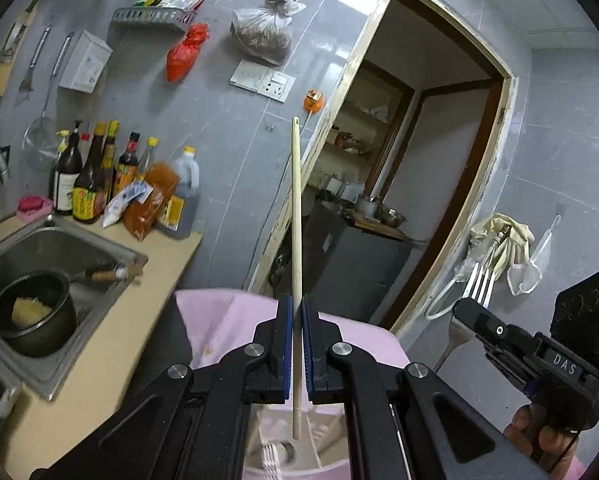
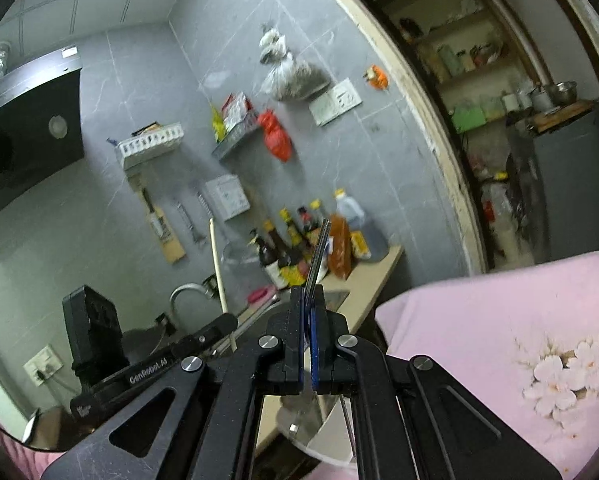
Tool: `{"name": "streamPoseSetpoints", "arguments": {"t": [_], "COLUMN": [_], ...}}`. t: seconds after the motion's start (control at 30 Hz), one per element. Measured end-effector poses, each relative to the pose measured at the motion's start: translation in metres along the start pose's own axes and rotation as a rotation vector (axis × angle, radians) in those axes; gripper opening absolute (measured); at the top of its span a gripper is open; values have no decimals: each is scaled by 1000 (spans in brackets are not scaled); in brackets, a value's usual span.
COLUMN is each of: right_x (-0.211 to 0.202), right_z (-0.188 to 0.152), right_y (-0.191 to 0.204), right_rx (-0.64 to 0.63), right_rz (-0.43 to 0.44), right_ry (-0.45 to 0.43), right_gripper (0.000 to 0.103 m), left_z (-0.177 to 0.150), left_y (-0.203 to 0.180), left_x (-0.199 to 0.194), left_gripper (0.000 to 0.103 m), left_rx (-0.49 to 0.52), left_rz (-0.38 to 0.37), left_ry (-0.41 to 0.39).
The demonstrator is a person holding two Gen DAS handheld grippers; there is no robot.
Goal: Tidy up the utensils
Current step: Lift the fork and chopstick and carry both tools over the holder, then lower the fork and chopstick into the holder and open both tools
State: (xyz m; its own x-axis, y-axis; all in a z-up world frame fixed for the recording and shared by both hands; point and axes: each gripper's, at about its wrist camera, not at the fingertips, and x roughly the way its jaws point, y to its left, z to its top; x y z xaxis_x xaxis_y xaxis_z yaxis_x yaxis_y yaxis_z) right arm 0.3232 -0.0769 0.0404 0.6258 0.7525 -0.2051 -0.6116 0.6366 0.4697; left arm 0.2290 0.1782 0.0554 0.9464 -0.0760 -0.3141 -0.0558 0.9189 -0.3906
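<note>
**Both grippers raised over kitchen counter, each clamping a utensil**

I'm looking at a grey-tiled kitchen wall (image 1: 219, 128) w/ an open doorway (image 1: 431, 160) to the right, seen from both wrist cams. A pink cloth (image 2: 479, 320) w/ a flower print is covering the surface below the grippers, spreading across the lower right of the right wrist view. To the left, a steel sink (image 1: 39, 264) is sitting in the beige counter (image 1: 111, 320), w/ a dark pot (image 1: 31, 312) inside it and a cluster of sauce bottles (image 1: 95, 176) standing at the back, near the tap.

I'm holding the left gripper (image 1: 296, 344) up w/ its blue-padded jaws pinched tight on a wooden chopstick (image 1: 296, 216). The stick is standing nearly upright, its tip rising in front of the doorframe and its lower end poking out below the pads.

The right gripper (image 2: 308, 344) is hovering beside it, off to the right in the left cam. Its jaws are closed on a metal fork (image 1: 469, 300): the left view is showing the tines pointing up in front of the wall, while the right view is showing only the thin edge of the fork, tilting slightly right. The two utensils are well apart, both in the air above the cloth.

Small wall items: a red bag (image 1: 185, 54), a socket plate (image 1: 263, 80), hanging tools on hooks.
</note>
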Motion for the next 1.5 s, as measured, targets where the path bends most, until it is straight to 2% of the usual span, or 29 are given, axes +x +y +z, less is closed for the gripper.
{"name": "streamPoseSetpoints", "arguments": {"t": [0.17, 0.4, 0.57, 0.87, 1.07, 1.27, 1.33, 1.37, 1.4, 1.43, 1.5], "right_x": [9, 22, 30, 40, 35, 30, 28, 27, 25, 23, 17], "right_z": [-14, -45, -63, -83, -88, -90, -91, -91, -90, -90, -89], "right_y": [-2, -15, -26, -28, -28, -30, -30, -30, -29, -28, -26], "right_rx": [-18, -13, 4, -32, -37, -20, -12, -5, 0, 2, 6], "right_rz": [-55, -135, -165, -182, -196, -220, -225, -223, -225, -227, -224], "right_ry": [-39, -14, 16, 58, 74, 97, 103, 104, 101, 98, 83], "right_gripper": [3, 3, 3, 3, 3, 4, 8, 15, 25, 29, 31], "left_z": [-11, -40, -59, -88, -101, -101, -101, -101, -101, -101, -100], "left_y": [12, 31, 38, 30, 27, 24, 24, 23, 23, 23, 24], "left_x": [16, 35, 42, 40, 37, 35, 35, 35, 35, 35, 32], "left_gripper": [5, 5, 5, 5, 5, 5, 5, 6, 7, 13, 39], "left_rx": [27, 31, 44, 176, 215, 211, 203, 202, 199, 194, 177], "left_rz": [-22, -41, -24, -1, -10, -13, -9, -5, 1, 2, 6], "left_ry": [-12, 0, -10, -26, 27, 85, 102, 110, 124, 136, 152]}}
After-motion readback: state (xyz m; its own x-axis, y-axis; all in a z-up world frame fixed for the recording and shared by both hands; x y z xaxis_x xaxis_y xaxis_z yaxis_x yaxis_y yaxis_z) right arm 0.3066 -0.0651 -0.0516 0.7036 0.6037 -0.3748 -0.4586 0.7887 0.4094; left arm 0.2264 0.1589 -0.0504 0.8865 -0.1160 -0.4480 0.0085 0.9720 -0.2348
